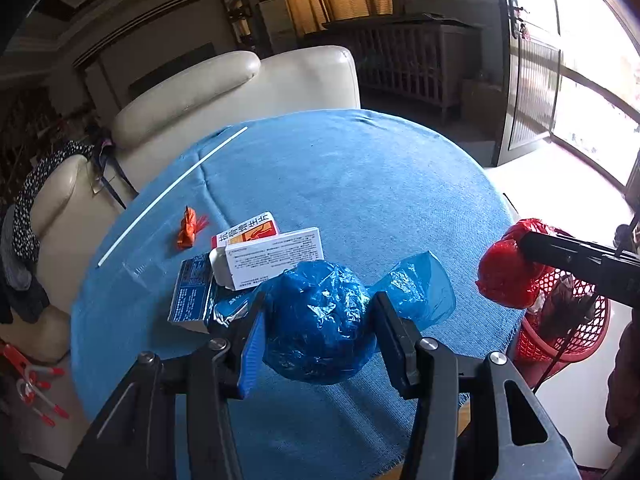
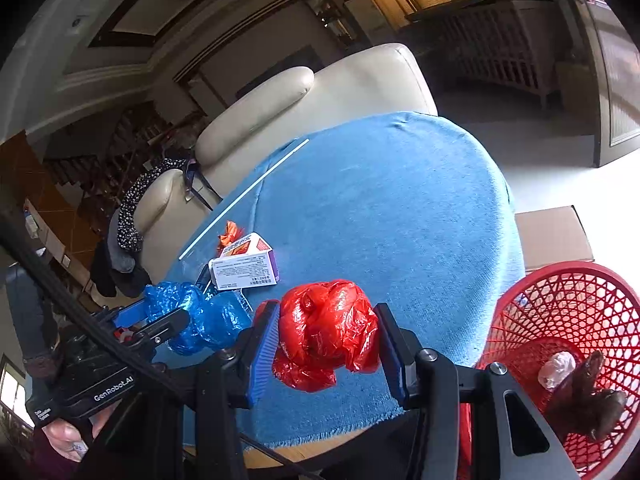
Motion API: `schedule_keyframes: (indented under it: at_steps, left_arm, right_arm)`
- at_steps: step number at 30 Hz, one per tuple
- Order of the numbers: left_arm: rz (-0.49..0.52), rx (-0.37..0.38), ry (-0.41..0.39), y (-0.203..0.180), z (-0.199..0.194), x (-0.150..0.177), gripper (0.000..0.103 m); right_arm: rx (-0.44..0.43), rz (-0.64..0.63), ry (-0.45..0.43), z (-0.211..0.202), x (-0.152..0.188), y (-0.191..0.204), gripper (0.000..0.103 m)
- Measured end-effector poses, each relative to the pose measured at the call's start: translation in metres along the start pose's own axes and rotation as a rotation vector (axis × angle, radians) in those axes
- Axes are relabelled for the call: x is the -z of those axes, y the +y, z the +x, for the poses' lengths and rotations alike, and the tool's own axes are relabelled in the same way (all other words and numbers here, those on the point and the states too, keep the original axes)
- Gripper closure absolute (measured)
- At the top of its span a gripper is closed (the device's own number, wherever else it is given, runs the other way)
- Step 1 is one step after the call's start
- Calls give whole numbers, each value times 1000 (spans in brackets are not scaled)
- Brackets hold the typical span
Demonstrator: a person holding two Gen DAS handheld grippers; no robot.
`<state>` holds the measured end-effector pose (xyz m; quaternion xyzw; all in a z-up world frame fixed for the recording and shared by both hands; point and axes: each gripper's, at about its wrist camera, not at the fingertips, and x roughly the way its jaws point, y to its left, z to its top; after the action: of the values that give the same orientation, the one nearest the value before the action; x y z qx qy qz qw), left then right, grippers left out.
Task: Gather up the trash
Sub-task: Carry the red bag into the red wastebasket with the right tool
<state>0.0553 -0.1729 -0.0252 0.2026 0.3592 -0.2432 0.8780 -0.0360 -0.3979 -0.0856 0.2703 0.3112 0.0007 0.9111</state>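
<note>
My left gripper is shut on a crumpled blue plastic bag and holds it over the near part of the blue-clothed table. My right gripper is shut on a crumpled red plastic bag, near the table's right edge; it also shows in the left wrist view. A red mesh trash basket stands on the floor to the right, with some trash inside. On the table lie white medicine boxes, a blue box and an orange wrapper.
A white straw lies along the table's left edge. A cream leather sofa stands behind the table. A cardboard box sits beyond the basket. Red-handled items lie on the floor at left.
</note>
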Motion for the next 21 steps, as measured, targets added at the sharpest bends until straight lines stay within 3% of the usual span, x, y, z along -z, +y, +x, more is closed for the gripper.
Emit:
schedule_keyframes:
  at_steps: [21]
  left_arm:
    - [102, 28, 3, -44, 6, -12, 50]
  right_arm:
    - [48, 74, -47, -34, 5, -39, 53]
